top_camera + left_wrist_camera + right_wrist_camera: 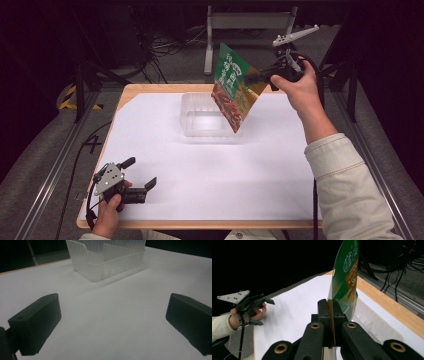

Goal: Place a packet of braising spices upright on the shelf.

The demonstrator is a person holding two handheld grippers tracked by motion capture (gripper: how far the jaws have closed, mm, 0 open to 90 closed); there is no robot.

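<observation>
Fingers of our right gripper (252, 78) are clamped on one edge of the green snack pouch (231, 92), holding it in the air above the clear bin (200, 120) near the surface's far edge; our left gripper (142, 175) rests wide open and empty at the near-left corner. With only an edge pinched, we judge the pouch may swing, slip, or catch the bin's rim. Its long axis runs steeply downward, lower end towards the bin.

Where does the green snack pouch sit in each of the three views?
High view: the green snack pouch hangs upper centre-right, above the clear plastic bin, clamped by the right gripper.
Left gripper view: not in it.
Right gripper view: pouch rises centre-right, from between the shut jaws.
Shared landmark: the bin on the white sheet.
</observation>
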